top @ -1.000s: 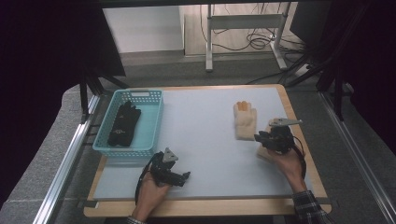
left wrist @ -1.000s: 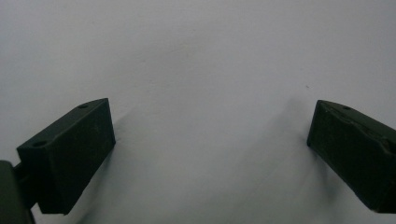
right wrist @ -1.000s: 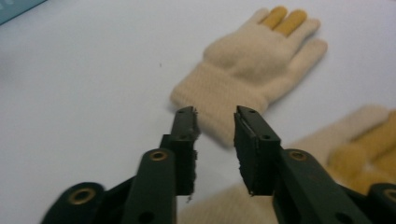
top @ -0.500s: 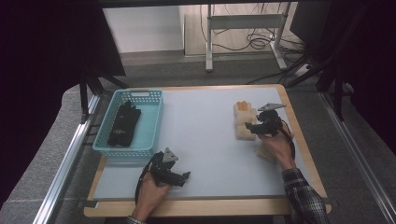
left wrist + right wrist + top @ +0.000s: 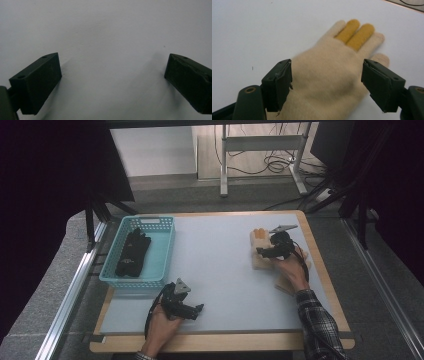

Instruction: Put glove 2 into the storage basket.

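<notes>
Cream glove (image 5: 325, 82): we settle the right gripper's (image 5: 327, 82) just-opened jaws (left gripper (image 5: 181, 306) open, idle) astride its palm before closing.

Count from my station: one cream knitted glove (image 5: 324, 82) on the mat, two of its fingertips yellow. One turquoise basket (image 5: 161, 251), holding one black bundle (image 5: 132, 252); I cannot tell whether that is a single glove or more. Two hand-held grippers: left gripper (image 5: 196, 310), right gripper (image 5: 261, 251). One table (image 5: 220, 270).
</notes>
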Motion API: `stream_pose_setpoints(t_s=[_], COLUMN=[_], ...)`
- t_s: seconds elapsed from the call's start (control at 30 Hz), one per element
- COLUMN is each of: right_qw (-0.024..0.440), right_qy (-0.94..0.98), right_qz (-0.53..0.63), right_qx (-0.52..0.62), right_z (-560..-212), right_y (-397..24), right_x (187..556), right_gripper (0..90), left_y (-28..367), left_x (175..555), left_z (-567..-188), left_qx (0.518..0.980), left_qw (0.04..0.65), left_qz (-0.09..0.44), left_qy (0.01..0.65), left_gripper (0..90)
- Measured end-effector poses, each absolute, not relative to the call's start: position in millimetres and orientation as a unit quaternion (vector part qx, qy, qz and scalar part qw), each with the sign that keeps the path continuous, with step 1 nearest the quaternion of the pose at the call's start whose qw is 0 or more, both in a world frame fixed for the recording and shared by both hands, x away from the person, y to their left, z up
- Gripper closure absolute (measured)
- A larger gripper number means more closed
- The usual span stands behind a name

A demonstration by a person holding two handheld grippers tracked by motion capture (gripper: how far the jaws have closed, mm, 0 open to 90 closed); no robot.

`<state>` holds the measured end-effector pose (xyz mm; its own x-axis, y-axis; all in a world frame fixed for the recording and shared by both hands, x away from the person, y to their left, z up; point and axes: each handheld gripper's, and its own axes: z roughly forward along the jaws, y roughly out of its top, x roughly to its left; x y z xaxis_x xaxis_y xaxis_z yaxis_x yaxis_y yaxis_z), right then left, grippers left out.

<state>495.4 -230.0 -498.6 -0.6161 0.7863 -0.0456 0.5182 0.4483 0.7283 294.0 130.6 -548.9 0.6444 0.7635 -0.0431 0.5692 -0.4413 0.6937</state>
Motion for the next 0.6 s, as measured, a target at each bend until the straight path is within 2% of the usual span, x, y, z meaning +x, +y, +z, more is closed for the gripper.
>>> stream_pose_setpoints(t_s=[0.2, 0.23, 0.27, 0.3, 0.33, 0.37, 0.47, 0.6], right_qw=[0.18, 0.173, 0.173, 0.165, 0.148, 0.148, 0.139, 0.135], right_qy=[0.847, 0.854, 0.854, 0.86, 0.855, 0.855, 0.848, 0.844], right_qz=[0.304, 0.292, 0.292, 0.285, 0.298, 0.298, 0.294, 0.296], right_qx=[0.398, 0.395, 0.395, 0.39, 0.399, 0.399, 0.418, 0.426], right_z=[-507.3, -510.2, -510.2, -513.1, -514.1, -514.1, -511.2, -509.9], right_y=[-215.7, -212.3, -212.3, -208.8, -206.5, -206.5, -205.3, -204.4], right_x=[512.2, 513.4, 513.4, 513.5, 512.3, 512.3, 509.6, 507.8], right_gripper=[22.4, 26.1, 26.1, 31.0, 41.2, 41.2, 54.3, 57.0], left_y=[130.6, 130.6, 130.6, 130.6, 130.5, 130.5, 130.6, 130.8], left_x=[294.1, 294.0, 294.0, 294.0, 294.0, 294.0, 294.0, 294.0], left_z=[-548.9, -548.9, -548.9, -548.9, -548.9, -548.9, -548.9, -548.8], left_qx=[0.837, 0.837, 0.837, 0.837, 0.837, 0.837, 0.837, 0.838], left_qw=[0.348, 0.348, 0.348, 0.348, 0.348, 0.348, 0.348, 0.347], left_qz=[0.14, 0.14, 0.14, 0.14, 0.14, 0.14, 0.14, 0.14], left_qy=[0.398, 0.398, 0.398, 0.398, 0.398, 0.398, 0.398, 0.397], left_gripper=[1.1, 1.1, 1.1, 1.1, 1.2, 1.2, 1.1, 1.2])
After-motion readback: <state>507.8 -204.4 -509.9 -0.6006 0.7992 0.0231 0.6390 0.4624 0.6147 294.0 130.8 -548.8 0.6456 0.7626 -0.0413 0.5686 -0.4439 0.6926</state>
